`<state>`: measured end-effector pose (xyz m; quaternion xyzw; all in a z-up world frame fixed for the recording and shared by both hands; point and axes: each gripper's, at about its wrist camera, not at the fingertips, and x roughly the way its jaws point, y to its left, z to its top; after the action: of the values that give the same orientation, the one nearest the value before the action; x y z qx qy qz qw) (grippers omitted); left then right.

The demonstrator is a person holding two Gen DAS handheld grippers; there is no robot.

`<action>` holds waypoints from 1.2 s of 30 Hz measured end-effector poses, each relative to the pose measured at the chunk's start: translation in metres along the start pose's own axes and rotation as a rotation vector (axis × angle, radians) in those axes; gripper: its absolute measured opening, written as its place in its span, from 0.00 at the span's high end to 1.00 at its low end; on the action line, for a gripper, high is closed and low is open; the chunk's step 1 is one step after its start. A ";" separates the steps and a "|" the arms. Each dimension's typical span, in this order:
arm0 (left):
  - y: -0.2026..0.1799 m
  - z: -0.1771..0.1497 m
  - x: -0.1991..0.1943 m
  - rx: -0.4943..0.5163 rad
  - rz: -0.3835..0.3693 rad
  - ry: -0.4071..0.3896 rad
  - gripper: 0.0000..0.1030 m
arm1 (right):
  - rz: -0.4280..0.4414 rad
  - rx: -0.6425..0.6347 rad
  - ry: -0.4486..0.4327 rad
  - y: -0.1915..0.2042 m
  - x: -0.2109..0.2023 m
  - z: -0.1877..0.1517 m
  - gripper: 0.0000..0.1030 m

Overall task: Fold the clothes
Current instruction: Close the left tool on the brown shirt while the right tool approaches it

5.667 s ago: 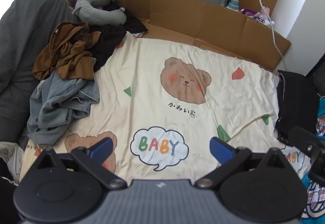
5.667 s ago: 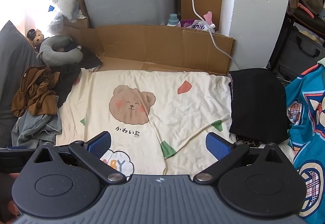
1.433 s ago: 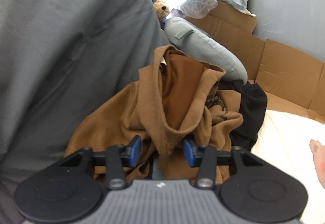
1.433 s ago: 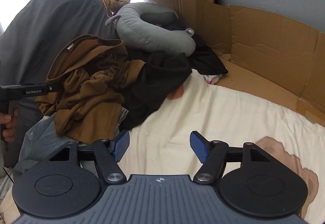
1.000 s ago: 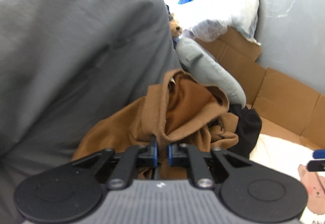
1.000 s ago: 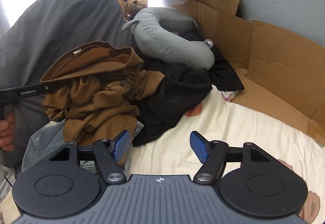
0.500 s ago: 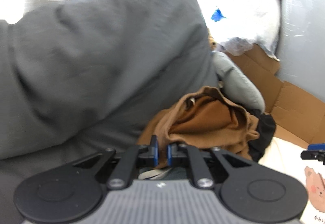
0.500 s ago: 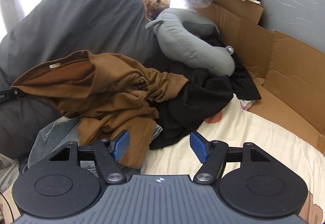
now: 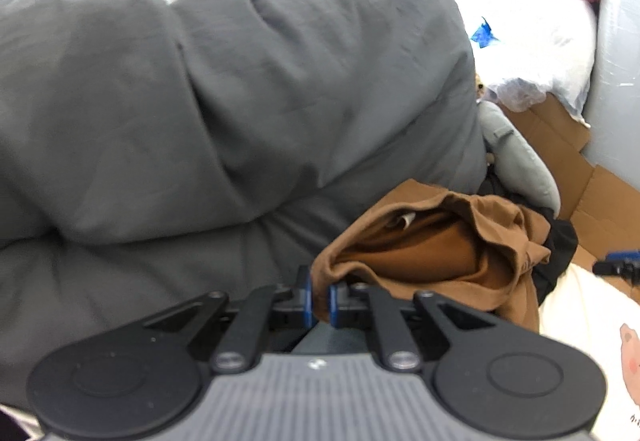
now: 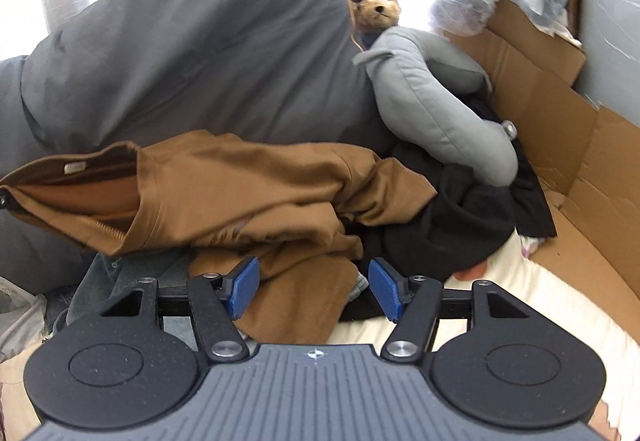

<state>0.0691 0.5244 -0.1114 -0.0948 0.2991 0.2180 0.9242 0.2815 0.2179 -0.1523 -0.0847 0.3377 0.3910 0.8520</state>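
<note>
Daylight blows out the top of both views to white; the grey pillow [image 9: 240,101] looks soft, and fisheye bending curves the edges.

One brown garment [image 10: 248,181] — one neck pillow [image 10: 432,113] — one teddy bear [image 10: 378,7].

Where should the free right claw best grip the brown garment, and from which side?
Probably the loose lower fold of the brown garment, lying between the open right claw. Come straight forward from the bed side: the left claw already pinches the opposite waistband edge.
</note>
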 end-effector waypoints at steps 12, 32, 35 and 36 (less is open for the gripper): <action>0.029 -0.030 -0.032 -0.028 0.024 0.065 0.92 | 0.018 -0.104 0.033 0.017 0.042 0.035 0.42; 0.049 -0.054 -0.013 -0.110 0.014 0.097 0.92 | -0.027 -0.330 0.075 0.032 0.124 0.067 0.42; 0.051 -0.057 -0.010 -0.121 0.011 0.105 0.92 | -0.033 -0.365 0.075 0.035 0.130 0.071 0.42; 0.051 -0.058 -0.009 -0.122 0.010 0.107 0.92 | -0.034 -0.375 0.078 0.036 0.132 0.073 0.45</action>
<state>0.0095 0.5492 -0.1549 -0.1611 0.3347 0.2351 0.8982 0.3544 0.3522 -0.1779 -0.2628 0.2902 0.4292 0.8140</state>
